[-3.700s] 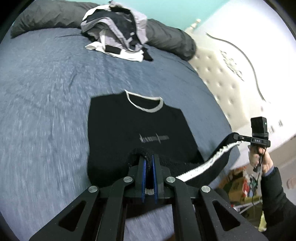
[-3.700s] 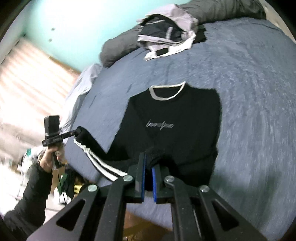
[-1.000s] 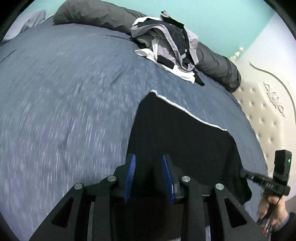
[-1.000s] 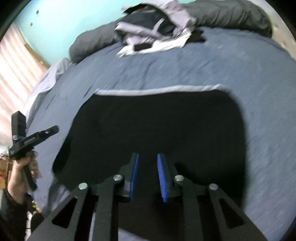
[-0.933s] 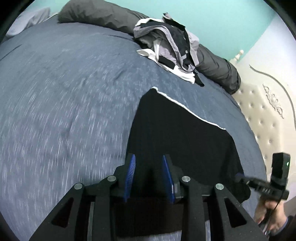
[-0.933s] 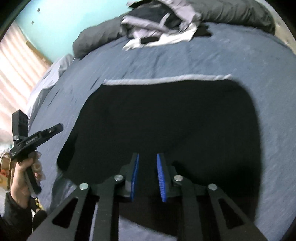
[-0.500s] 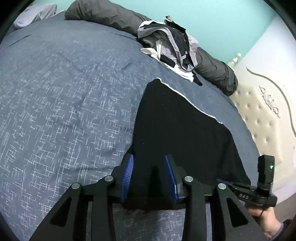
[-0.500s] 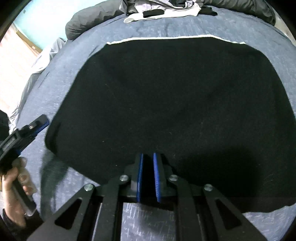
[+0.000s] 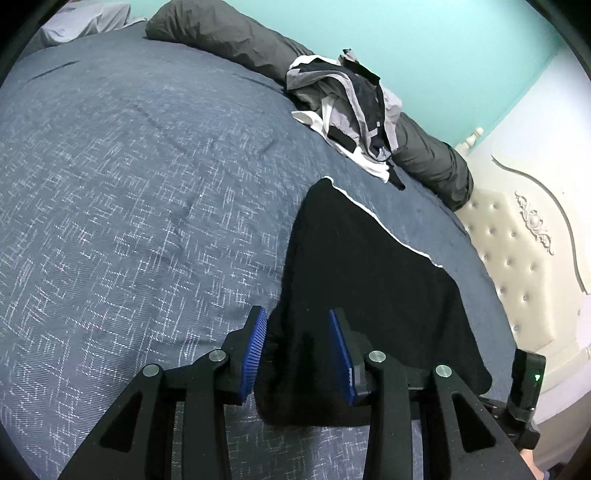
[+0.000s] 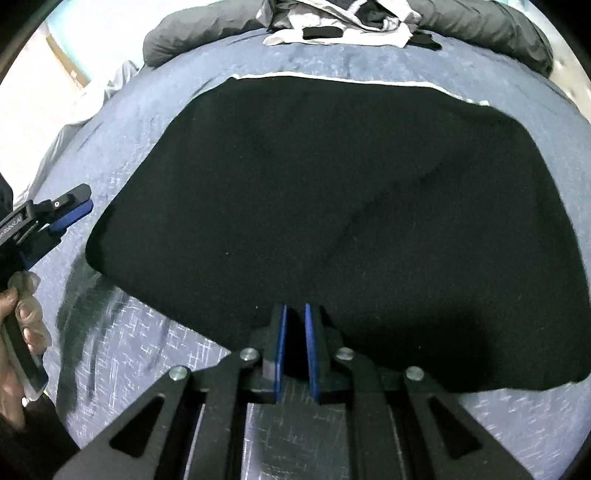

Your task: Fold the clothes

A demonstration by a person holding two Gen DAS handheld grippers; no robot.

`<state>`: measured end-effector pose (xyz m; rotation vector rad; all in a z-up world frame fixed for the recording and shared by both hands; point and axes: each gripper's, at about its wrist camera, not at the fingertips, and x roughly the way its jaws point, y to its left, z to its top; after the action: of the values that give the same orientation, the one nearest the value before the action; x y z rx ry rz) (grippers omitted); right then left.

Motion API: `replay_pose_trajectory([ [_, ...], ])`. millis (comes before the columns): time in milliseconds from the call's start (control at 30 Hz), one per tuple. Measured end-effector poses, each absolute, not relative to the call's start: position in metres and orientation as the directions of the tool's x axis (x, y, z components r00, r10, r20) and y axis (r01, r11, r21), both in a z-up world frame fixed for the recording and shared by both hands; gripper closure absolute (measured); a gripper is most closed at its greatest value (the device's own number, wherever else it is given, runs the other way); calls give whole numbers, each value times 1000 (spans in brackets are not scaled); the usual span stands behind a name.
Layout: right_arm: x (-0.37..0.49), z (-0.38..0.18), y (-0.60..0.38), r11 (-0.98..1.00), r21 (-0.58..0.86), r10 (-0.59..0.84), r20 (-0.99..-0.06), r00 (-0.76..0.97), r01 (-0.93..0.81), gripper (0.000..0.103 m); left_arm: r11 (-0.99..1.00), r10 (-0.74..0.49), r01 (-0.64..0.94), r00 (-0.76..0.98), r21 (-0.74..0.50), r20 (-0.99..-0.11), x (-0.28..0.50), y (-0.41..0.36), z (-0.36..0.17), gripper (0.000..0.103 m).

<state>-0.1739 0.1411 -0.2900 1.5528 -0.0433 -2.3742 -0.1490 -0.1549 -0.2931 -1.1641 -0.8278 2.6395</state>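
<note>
Right wrist view: black sweater (image 10: 332, 192) lies folded, white-edged.

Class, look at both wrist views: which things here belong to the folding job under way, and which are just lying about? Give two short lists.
Part of the job:
- black top, folded on the bed
- left gripper, open over its corner
- right gripper, nearly shut at its near edge

Just lying about:
- heap of clothes
- grey pillows
- blue bedcover
- tufted headboard

Dim indoor light, fisheye-warped edges, glare at left, soft shadows
</note>
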Motion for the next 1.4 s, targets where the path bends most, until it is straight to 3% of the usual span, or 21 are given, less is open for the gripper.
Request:
replay_pose_trajectory([
  [267, -179, -274, 140, -956, 194, -265, -890, -371, 219, 95, -827, 344, 92, -697, -554, -629, -147, -161, -293, 64],
  [667, -174, -302, 127, -955, 174, -255, -895, -366, 241, 96, -824, 359, 82, -690, -561, -628, -143, -159, -291, 64],
  [867, -164, -263, 178, -946, 274, -321, -852, -413, 171, 96, -816, 370, 93, -674, -570, -639, -138, -160, -293, 64],
  [1133, -158, -228, 265, -951, 307, -277, -814, -510, 28, 96, -769, 420, 126, -640, -626, -644, -130, -158, -296, 41],
  [1400, -145, -221, 339, -935, 340, -236, -810, -536, -103, 96, -731, 454, 177, -596, -659, -663, -124, -155, -312, 39],
])
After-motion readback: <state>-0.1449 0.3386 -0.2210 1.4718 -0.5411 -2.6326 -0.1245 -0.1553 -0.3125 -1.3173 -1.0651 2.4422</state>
